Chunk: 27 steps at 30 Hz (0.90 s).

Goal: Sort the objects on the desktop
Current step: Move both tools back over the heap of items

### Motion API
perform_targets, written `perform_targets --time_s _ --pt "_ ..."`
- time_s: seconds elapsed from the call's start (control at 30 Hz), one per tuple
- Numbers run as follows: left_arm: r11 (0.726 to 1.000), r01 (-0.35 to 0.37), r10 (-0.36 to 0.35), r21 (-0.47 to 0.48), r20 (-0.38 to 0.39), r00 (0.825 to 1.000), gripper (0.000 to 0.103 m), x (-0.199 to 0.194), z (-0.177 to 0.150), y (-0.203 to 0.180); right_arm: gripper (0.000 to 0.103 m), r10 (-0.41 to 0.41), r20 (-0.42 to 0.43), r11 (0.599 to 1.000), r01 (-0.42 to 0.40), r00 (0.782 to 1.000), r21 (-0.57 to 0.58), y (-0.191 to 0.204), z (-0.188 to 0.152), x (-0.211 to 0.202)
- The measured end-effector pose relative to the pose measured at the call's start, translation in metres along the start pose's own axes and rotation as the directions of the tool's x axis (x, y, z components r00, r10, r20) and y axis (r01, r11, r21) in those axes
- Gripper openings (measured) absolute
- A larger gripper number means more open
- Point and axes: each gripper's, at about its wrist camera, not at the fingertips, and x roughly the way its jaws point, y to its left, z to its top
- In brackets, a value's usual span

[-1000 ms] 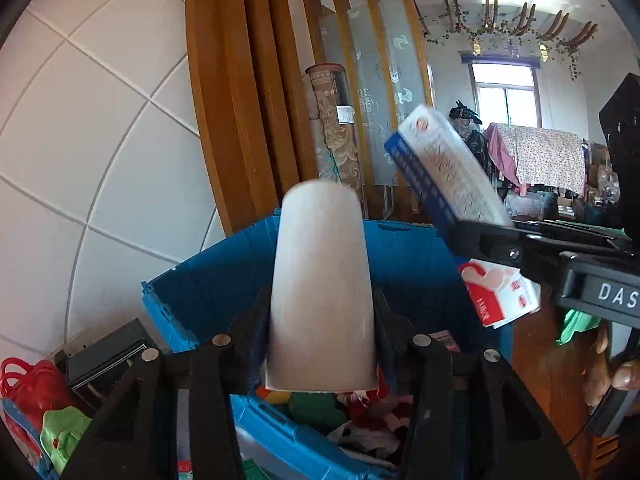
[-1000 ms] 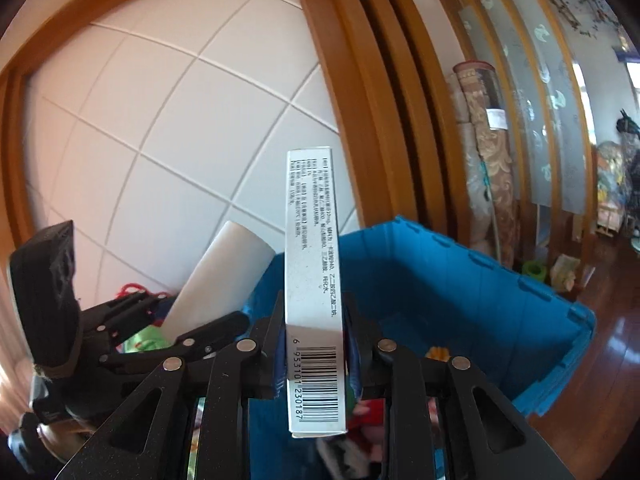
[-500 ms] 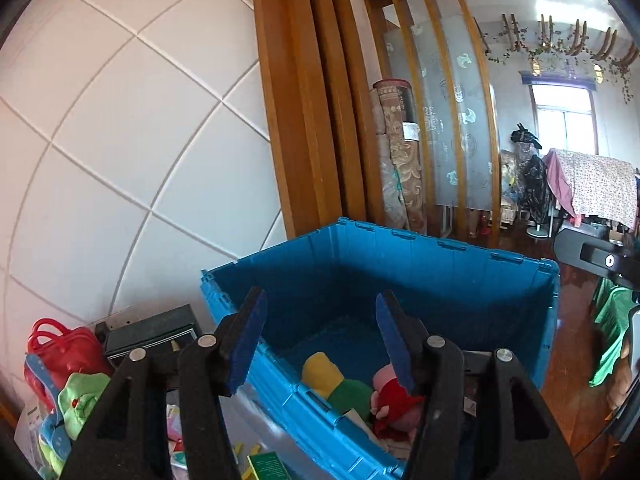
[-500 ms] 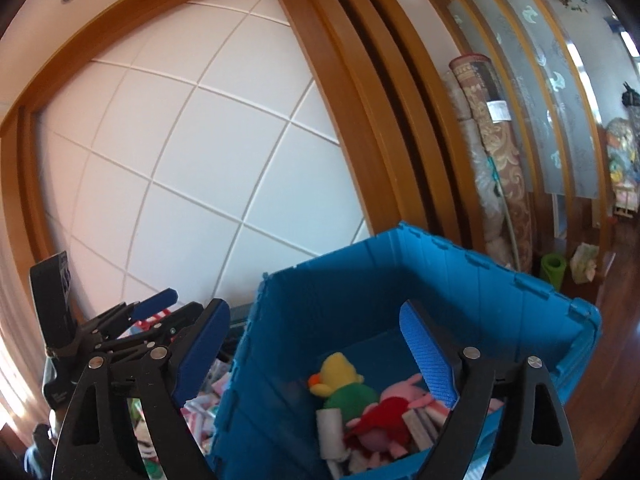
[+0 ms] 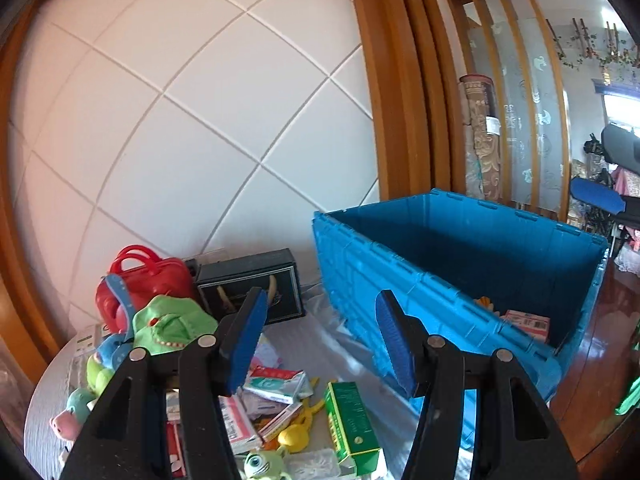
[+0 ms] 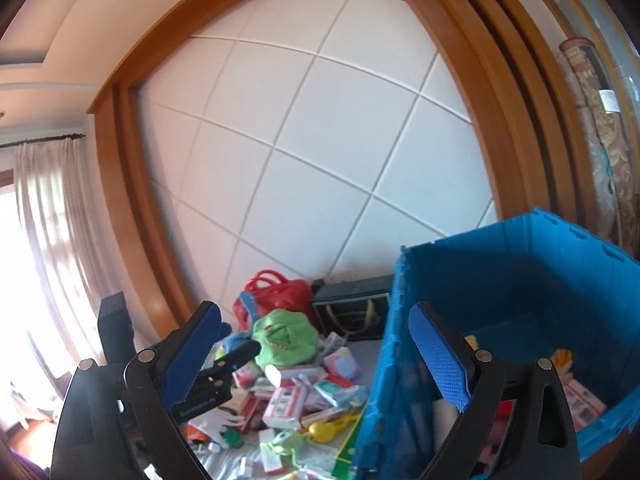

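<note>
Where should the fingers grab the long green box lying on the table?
Probably across the two long sides of the long green cardboard box, near its middle, coming down from above. It lies flat beside the blue plastic crate, with its narrow width facing up and both long sides look free. The empty left gripper is nearest, so it seems the best one to use.

The storage crate (image 5: 400, 280) is bright blue inside and out. The toy handbag (image 5: 148, 276) is glossy red, and the plush cap (image 5: 172, 324) beside it is lime green with red dots. The flat box (image 5: 256, 284) is black with a pale border line. The carton (image 5: 352, 424) is green with yellow edges. The wall panel (image 6: 320, 140) is white, crossed by diagonal grooves and framed in orange-brown wood. The gripper pads (image 5: 248, 340) are blue on black arms.
</note>
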Motion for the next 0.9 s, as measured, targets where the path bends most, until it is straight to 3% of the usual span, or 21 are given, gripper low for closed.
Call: perform_targets --time_s 0.3,0.47,0.7,0.9 --pt "0.982 -0.177 0.173 -0.071 -0.059 0.983 0.056 -0.034 -0.054 0.105 0.103 0.040 -0.086 0.999 -0.041 0.996 -0.013 0.055 -0.026 0.053" --pt "0.968 -0.238 0.231 -0.073 -0.091 0.969 0.056 -0.051 -0.079 0.176 0.103 0.002 -0.124 1.000 -0.006 0.992 -0.026 0.088 -0.048 0.089" --pt "0.977 -0.210 0.201 -0.049 -0.137 0.970 0.056 -0.057 -0.122 0.235 0.103 -0.039 -0.172 0.999 0.036 0.984 -0.019 0.123 -0.090 0.134" --pt "0.994 -0.096 0.079 -0.061 -0.243 0.967 0.056 -0.042 -0.175 0.239 0.102 -0.089 -0.296 0.996 0.093 0.951 -0.001 0.133 -0.147 0.160"
